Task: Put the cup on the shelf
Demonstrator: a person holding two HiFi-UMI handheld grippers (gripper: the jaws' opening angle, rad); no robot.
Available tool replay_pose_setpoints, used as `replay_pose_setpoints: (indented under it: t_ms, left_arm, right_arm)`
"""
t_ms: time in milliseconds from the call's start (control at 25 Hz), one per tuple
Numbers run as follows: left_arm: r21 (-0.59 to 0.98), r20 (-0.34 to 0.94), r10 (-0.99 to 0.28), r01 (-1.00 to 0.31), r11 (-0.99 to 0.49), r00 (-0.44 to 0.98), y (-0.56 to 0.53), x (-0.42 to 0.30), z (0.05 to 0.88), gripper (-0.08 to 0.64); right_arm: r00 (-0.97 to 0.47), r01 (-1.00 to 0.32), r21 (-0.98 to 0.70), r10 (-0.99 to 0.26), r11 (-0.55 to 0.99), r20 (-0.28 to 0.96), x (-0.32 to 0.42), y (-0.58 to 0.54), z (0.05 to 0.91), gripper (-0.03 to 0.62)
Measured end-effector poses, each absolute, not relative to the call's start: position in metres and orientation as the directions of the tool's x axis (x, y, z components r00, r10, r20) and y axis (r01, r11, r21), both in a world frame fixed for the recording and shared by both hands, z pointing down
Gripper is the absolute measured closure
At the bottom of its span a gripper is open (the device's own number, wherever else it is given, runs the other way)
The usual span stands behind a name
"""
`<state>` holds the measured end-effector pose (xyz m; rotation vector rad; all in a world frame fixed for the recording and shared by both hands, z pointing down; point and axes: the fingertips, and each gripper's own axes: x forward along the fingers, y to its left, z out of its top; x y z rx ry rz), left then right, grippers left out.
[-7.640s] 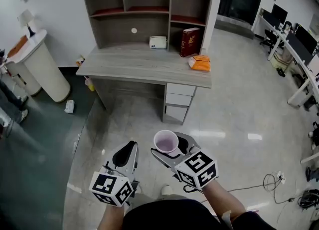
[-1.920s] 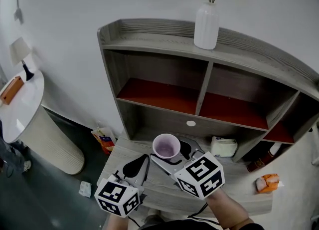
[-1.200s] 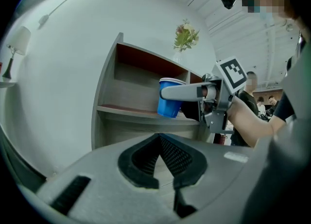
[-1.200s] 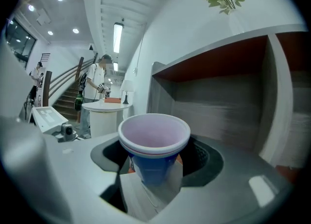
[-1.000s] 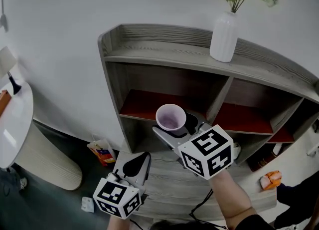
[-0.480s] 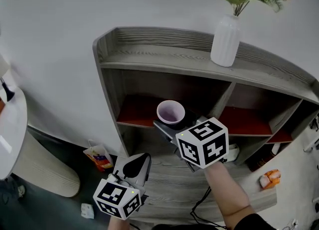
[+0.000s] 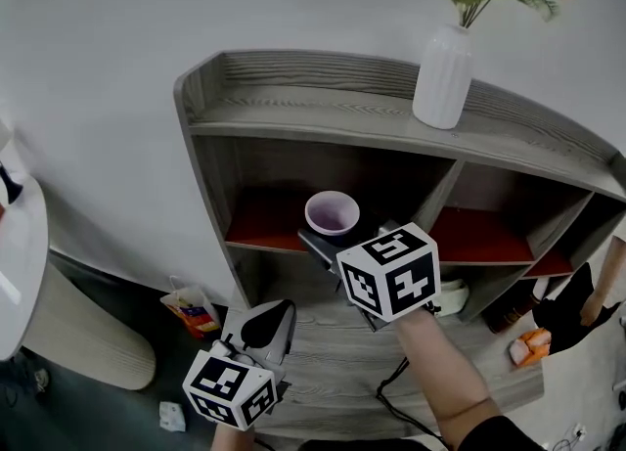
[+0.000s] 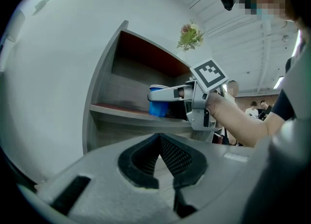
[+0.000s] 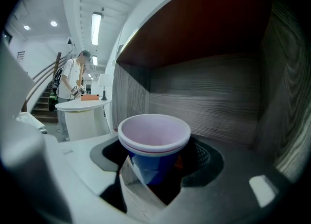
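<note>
A blue cup with a pale pink inside (image 7: pixel 333 214) sits upright between the jaws of my right gripper (image 7: pixel 340 234), which is shut on it. The cup is at the mouth of the left compartment of the grey shelf unit (image 7: pixel 293 107), over its red-brown board (image 7: pixel 256 226). In the right gripper view the cup (image 9: pixel 154 140) fills the middle, clamped in the right gripper (image 9: pixel 155 169), with the compartment's back wall behind. From the left gripper view the cup (image 8: pixel 158 102) hangs close above the board. My left gripper (image 7: pixel 264 320) stays low over the desk, shut and holding nothing.
A white vase with a plant (image 7: pixel 438 77) stands on the shelf's top. A white box (image 7: pixel 452 294) and an orange packet (image 7: pixel 528 349) lie on the desk (image 7: pixel 333 381). At the right edge is a person (image 7: pixel 577 302). On the left stands a white round table (image 7: pixel 20 273).
The view closed in on the desk, and my right gripper lifted the cup from desk height to the left compartment. Over the last half second it edged inward. The left gripper stayed low.
</note>
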<state>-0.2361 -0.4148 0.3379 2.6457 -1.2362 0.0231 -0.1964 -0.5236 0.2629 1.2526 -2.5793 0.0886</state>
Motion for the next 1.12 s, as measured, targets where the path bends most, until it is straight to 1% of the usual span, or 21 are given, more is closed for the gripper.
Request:
replay_pose_setpoints:
  t_ms: [200,400,640,720,920,1120]
  left_arm:
    - [0.195,0.108,-0.755,-0.759,-0.621,0.646,-0.416,-0.234,0.339,0.571]
    - [0.197,0.100,-0.761,-0.762,-0.617,0.641,-0.417,-0.234,0.337,0.571]
    - [0.197,0.098,-0.761,-0.762,-0.617,0.641,-0.417,-0.232,0.338,0.571]
    - [0.198,0.098,-0.761,-0.762,-0.617,0.642,-0.416,-0.231,0.339,0.571]
    - [0.199,0.098,-0.759,-0.760,-0.619,0.644,-0.413,-0.227,0.340,0.571]
    - [0.197,0.097,-0.758,-0.759,-0.621,0.645,-0.410,-0.225,0.340,0.571]
  right_arm:
    - [-0.570,-0.791,0.091,-0.783,0.605,0.249,-0.196,-0.526,0.261,0.273]
    - [-0.559,-0.803,0.091,-0.797,0.589,0.231,-0.194,-0.528,0.261,0.212]
    - [-0.538,-0.821,0.106,-0.822,0.561,0.189,-0.190,-0.529,0.254,0.184]
    - [-0.529,-0.825,0.107,-0.825,0.555,0.198,-0.188,-0.530,0.256,0.175]
    - [-0.514,-0.828,0.111,-0.823,0.549,0.239,-0.185,-0.531,0.263,0.175]
    - [-0.479,-0.834,0.153,-0.834,0.529,0.272,-0.180,-0.532,0.269,0.164]
